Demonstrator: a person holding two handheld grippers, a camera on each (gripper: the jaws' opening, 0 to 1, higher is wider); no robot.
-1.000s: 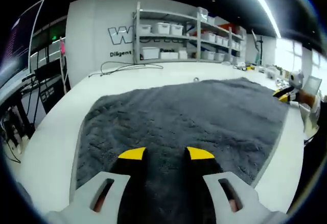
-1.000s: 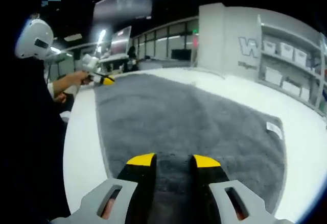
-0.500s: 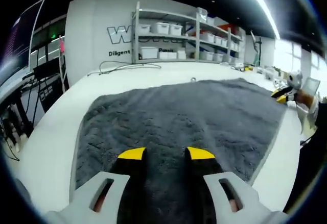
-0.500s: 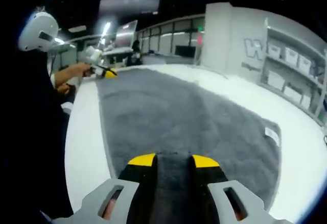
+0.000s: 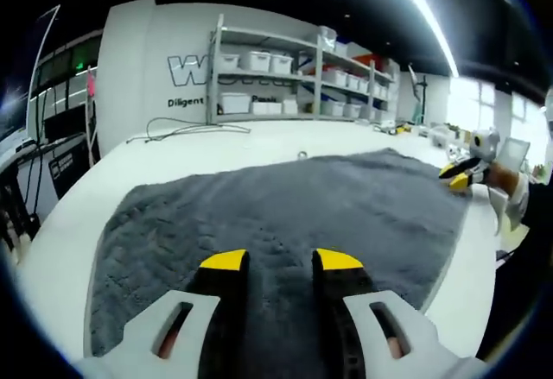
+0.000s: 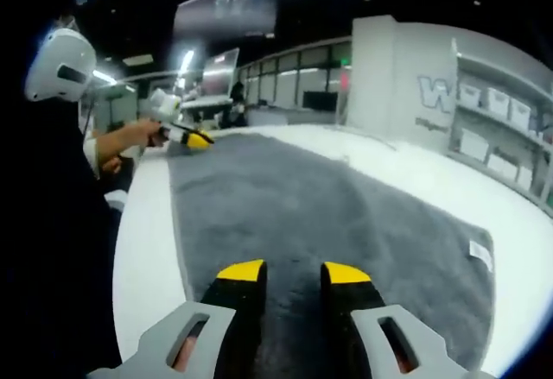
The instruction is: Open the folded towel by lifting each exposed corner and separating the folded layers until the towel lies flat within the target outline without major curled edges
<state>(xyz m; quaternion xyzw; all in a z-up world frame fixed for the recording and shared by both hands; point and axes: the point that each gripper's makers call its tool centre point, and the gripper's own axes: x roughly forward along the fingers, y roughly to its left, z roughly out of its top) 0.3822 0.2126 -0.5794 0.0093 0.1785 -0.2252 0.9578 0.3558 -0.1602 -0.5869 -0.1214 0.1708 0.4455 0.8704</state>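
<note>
- Now, in the left gripper view, the left claw (image 5: pixel 281 260) is hanging just above the grey towel (image 5: pixel 285 215), its yellow-tipped jaws standing apart with pile showing in the gap and nothing held between them.
- Compared with a second ago, this view is swinging: the towel's far-left corner is sliding lower and further left of the claw, and the shelving (image 5: pixel 294 77) behind is drifting left too. That reads as the camera turning, not the cloth moving.
- The towel is lying spread ahead of and under the claw on the white worktop (image 5: pixel 60 241); no folded layer or raised corner is showing from here.
- Off to the right of the left claw, the right claw (image 5: pixel 456 174) is hovering at the towel's far edge, held in a person's hand.
- In the right gripper view, the left claw (image 6: pixel 195 140) is sitting far ahead and to the left, near the towel's (image 6: pixel 294 215) far corner.
- The right claw (image 6: pixel 294 272) is likewise parted and empty just over the pile, with a white label (image 6: pixel 480 255) at the towel's edge off to its right, now a little lower than before.
- Judging from this, the unfolding is looking essentially finished; what remains is probably checking the edges for curl. I cannot make out any target outline.
</note>
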